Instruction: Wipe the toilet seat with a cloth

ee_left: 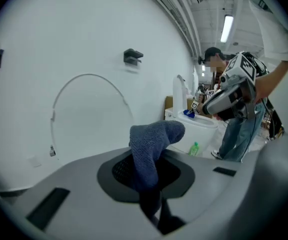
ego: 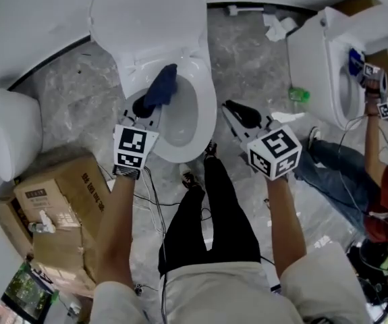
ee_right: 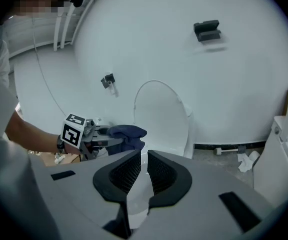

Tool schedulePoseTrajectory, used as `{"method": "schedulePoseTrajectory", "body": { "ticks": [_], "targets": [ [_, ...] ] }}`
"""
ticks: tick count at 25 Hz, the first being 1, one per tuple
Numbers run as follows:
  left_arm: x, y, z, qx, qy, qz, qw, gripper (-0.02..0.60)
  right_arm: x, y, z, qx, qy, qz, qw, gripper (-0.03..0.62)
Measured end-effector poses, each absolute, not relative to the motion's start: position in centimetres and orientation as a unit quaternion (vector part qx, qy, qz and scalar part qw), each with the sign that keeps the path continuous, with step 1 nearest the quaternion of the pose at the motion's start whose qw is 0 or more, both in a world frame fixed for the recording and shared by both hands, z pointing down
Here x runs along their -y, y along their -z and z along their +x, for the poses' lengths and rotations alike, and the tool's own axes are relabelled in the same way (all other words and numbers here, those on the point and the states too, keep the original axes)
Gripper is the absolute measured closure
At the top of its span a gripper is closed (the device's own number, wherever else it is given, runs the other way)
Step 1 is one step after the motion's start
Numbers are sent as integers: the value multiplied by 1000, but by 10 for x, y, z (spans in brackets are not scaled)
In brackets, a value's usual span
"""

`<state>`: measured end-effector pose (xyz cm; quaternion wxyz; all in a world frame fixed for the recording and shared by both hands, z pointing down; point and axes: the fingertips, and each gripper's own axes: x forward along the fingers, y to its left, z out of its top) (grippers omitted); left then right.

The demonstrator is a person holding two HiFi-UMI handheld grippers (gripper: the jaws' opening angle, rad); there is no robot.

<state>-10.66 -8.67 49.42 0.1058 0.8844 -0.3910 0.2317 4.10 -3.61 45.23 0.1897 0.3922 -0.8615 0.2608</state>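
A white toilet stands with its lid (ego: pixel 150 12) raised and its seat (ego: pixel 206 113) down. A dark blue cloth (ego: pixel 161 86) hangs over the seat's left side near the hinge. My left gripper (ego: pixel 146 106) is shut on it. In the left gripper view the cloth (ee_left: pixel 151 144) sticks up from between the pads and folds over. My right gripper (ego: pixel 237 112) hovers to the right of the bowl, its jaws only a narrow gap apart with nothing between them. In the right gripper view the cloth (ee_right: pixel 128 133) and left gripper (ee_right: pixel 101 134) show beyond my right gripper (ee_right: pixel 139 171).
A second toilet (ego: pixel 322 66) stands at the right, where another person (ego: pixel 376 181) holds a gripper. A green bottle (ego: pixel 299 94) lies on the marble floor between the toilets. Cardboard boxes (ego: pixel 59 201) sit at the left, crumpled paper (ego: pixel 278 27) by the wall.
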Motion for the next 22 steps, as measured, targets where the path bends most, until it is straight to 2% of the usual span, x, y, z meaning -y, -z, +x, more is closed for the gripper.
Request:
{"method": "schedulePoseTrajectory", "body": {
  "ticks": [10, 22],
  "targets": [
    [50, -387, -140, 423, -184, 880, 111, 539, 20, -361, 25, 872, -210, 394, 202, 565],
    [13, -267, -151, 434, -137, 885, 100, 540, -2, -239, 7, 895, -123, 396, 162, 565]
  ]
}}
